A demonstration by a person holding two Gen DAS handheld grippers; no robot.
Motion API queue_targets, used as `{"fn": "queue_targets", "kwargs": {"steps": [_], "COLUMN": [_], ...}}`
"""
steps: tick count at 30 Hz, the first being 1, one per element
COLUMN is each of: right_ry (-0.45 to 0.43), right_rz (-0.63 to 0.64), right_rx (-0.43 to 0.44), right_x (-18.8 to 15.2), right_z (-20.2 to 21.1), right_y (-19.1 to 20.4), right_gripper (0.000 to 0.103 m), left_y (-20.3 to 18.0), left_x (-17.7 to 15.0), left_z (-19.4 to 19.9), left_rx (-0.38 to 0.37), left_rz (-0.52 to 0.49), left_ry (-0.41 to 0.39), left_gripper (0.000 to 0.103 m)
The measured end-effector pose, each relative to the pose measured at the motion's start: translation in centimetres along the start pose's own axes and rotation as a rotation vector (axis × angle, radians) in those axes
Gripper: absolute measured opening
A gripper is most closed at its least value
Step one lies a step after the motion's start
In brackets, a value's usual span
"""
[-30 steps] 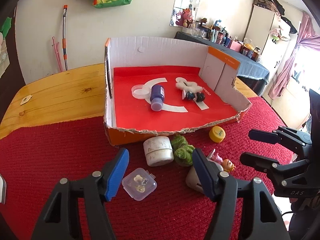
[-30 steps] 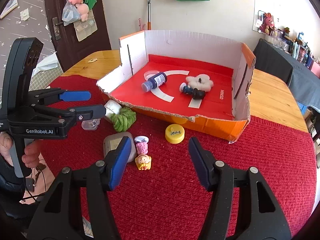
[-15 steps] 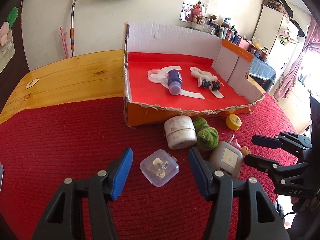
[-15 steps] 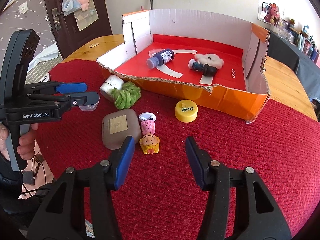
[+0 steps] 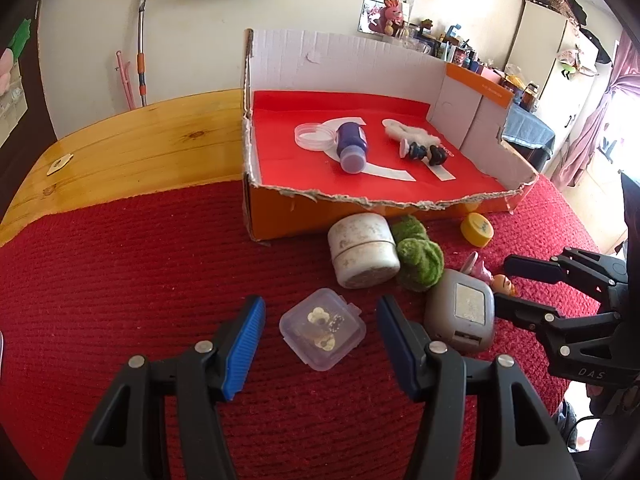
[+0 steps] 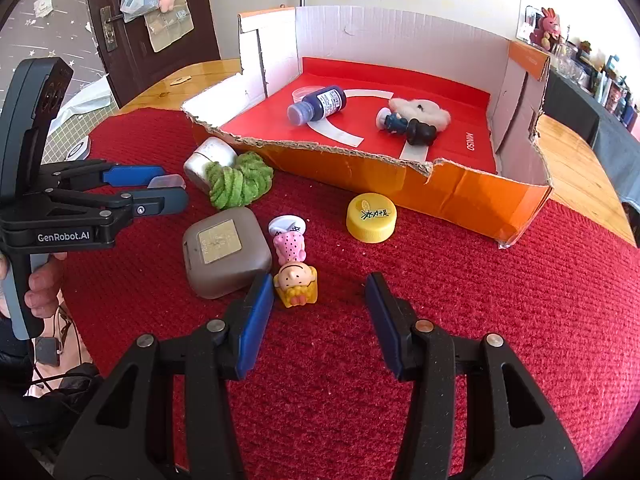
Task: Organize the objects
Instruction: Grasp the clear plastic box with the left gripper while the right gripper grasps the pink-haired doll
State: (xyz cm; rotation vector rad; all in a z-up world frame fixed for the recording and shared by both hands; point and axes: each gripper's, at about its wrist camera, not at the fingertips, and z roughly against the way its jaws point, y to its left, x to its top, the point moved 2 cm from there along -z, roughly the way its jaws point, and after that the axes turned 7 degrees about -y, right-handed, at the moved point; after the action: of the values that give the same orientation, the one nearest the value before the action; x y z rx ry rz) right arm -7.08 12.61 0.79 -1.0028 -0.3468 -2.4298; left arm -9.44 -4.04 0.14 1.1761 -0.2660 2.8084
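My left gripper is open with a small clear plastic case lying between its fingers on the red cloth; it also shows in the right wrist view. My right gripper is open, just short of a small doll figure that lies near its left finger. A grey square case, a green knitted bundle, a white jar and a yellow cap lie in front of the orange cardboard box.
The box holds a blue bottle, a clear lid, a white fluffy toy and a dark figure. Bare wooden table lies left of and behind the box.
Both grippers have moved forward and lower. The clear case now sits between my left fingers, and the doll figure is close to my right gripper's left finger.
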Motion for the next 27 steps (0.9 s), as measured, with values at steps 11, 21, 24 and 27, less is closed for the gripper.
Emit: {"fn": "queue_targets", "kwargs": {"steps": [11,21,24,27], "right_ry": [-0.012,-0.032,-0.045,-0.054], "right_rz": [0.042,0.005,-0.001,-0.005], "right_rx": [-0.011,-0.003,-0.005,-0.003], "right_x": [0.3,0.6,0.8,0.9], "right_z": [-0.5,0.1,0.5,0.9], "right_y": [1.0,0.8,0.6,0.6], "right_gripper": [0.029,0.021,0.021,0.021], "left_y": [-0.8,-0.7,-0.7,-0.7], "left_x": [-0.5,-0.5,-0.5,-0.4], "left_z": [0.0,0.5,0.7,1.1], "left_rx": [0.056,0.043,0.041,0.038], "left_rz": [-0.047,-0.03,-0.028,-0.02], "left_ry": [-0.022,-0.032,-0.035,-0.041], "left_gripper": [0.044,0.044,0.044,0.044]}}
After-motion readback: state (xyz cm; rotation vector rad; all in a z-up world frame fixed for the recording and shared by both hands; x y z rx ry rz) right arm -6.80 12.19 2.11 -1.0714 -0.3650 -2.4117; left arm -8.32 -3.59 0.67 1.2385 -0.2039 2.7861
